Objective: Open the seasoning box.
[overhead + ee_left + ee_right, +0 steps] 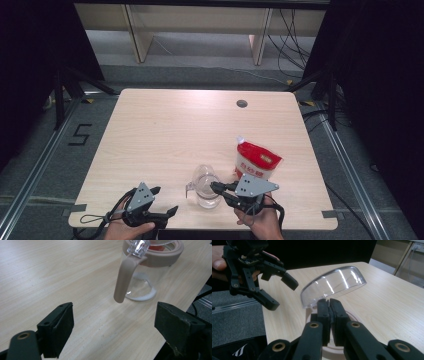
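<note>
A clear jug (pixel 207 192) with a beige rim (pixel 160 257) and beige handle (pixel 123 280) stands near the table's front edge. Its clear lid (pixel 334 283) is tipped up, and my right gripper (pixel 216 188) is shut on the lid's lower edge; in the right gripper view the jaws (pixel 329 303) meet on it above the beige rim (pixel 337 351). My left gripper (pixel 166 200) stands open to the left of the jug with nothing between its fingers. In the left gripper view my left gripper (pixel 115 322) faces the handle and stays apart from it.
A red and white bag (pixel 257 161) stands upright just behind and to the right of the jug. A round cable hole (pixel 242 103) sits near the table's far edge. The light wooden table (pixel 165 130) ends close behind both hands.
</note>
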A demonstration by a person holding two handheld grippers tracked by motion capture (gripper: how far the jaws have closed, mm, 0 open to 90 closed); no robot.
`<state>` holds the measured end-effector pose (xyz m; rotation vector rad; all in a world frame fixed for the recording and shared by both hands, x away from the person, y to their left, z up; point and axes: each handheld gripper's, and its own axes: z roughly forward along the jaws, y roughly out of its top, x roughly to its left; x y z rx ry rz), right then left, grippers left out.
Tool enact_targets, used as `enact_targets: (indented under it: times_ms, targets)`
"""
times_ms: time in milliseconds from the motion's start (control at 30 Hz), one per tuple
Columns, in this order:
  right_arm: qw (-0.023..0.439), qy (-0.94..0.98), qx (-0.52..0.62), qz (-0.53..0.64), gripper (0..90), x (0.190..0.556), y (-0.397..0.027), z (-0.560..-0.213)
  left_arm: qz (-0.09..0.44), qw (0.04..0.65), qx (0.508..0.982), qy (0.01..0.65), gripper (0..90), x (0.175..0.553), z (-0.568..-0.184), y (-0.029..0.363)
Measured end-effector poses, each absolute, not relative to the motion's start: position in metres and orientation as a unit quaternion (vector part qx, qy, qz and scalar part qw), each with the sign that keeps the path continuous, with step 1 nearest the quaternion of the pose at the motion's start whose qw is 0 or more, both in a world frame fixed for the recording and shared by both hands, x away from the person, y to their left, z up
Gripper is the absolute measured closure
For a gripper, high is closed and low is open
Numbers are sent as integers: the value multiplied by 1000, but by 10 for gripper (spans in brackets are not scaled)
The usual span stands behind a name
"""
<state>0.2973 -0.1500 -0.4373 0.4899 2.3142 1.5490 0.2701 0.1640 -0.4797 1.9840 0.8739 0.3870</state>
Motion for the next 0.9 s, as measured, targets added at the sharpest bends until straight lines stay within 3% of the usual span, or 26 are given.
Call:
enact_targets:
  times_ms: [900]
  targets:
    - [151, 807, 153, 551, 869, 293, -134, -433, 154, 439, 814, 348, 151, 266, -492, 169]
